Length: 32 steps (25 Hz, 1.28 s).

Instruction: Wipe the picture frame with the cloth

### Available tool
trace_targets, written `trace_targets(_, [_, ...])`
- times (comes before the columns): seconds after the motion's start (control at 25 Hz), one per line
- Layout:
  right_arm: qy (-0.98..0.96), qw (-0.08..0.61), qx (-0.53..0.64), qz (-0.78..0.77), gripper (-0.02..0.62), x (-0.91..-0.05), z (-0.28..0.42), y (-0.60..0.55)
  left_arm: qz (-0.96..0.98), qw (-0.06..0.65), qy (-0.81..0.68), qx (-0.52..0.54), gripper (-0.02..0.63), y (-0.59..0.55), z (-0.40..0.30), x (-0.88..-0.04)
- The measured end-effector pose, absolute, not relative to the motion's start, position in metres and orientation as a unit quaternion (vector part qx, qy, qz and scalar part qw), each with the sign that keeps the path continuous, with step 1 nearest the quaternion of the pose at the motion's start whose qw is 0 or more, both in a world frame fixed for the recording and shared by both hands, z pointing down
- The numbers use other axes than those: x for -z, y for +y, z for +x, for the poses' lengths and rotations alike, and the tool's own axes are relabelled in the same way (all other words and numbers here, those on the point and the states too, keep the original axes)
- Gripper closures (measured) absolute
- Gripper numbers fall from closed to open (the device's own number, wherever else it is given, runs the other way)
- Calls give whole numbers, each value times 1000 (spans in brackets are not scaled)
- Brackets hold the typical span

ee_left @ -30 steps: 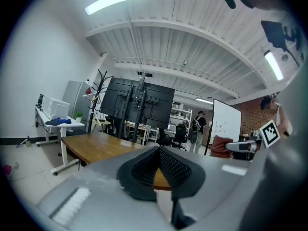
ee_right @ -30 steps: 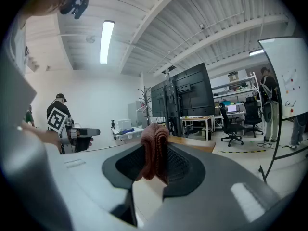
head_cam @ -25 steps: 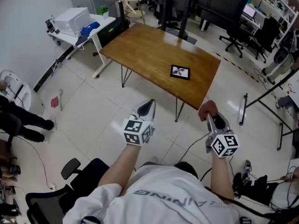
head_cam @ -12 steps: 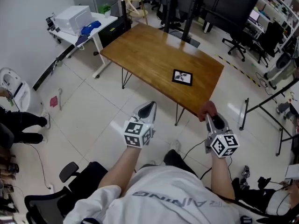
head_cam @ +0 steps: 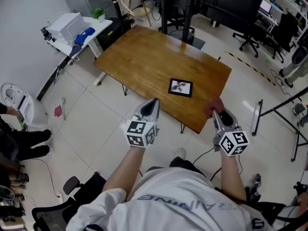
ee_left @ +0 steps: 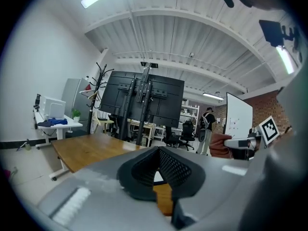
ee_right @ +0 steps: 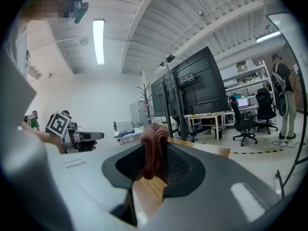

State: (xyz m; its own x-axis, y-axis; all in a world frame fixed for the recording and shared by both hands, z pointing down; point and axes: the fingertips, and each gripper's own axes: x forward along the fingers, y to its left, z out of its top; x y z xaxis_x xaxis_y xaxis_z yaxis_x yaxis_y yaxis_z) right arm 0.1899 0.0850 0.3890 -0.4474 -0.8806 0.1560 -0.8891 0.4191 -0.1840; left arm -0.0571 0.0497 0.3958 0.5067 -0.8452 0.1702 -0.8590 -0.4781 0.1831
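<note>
The black picture frame lies flat on the wooden table, toward its near right part. In the head view my left gripper hovers at the table's near edge, left of the frame, its jaws closed to a point with nothing in them. My right gripper is held just off the table's near right corner, shut on a reddish-brown cloth. The right gripper view shows the cloth bunched upright between the jaws, with the table beneath. The left gripper view looks over the table.
A white desk with a white box and a blue item stands beyond the table's far left. A black screen stand is behind it, a metal stand to the right, office chairs nearby, and a cable on the floor.
The table and frame now sit closer and lower in the head view. Both grippers have come up to the table's near edge. The cloth stays in the right gripper.
</note>
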Motion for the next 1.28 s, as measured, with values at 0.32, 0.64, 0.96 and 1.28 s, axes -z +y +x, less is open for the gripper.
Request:
trace_targets(0.32, [-857, 11, -142, 495, 482, -394, 219, 15, 843, 131, -520, -45, 603, -8, -24, -391])
trace_targets(0.64, [-858, 13, -157, 489, 482, -410, 214, -25, 841, 136, -521, -55, 603, -47, -25, -400])
trace_targets(0.96, [-841, 27, -150, 519, 482, -407, 194, -74, 859, 149, -486, -54, 603, -110, -38, -419])
trace_targets(1.28, [-815, 36, -164, 555, 482, -415, 166, -118, 881, 170, -435, -70, 603, -160, -49, -437])
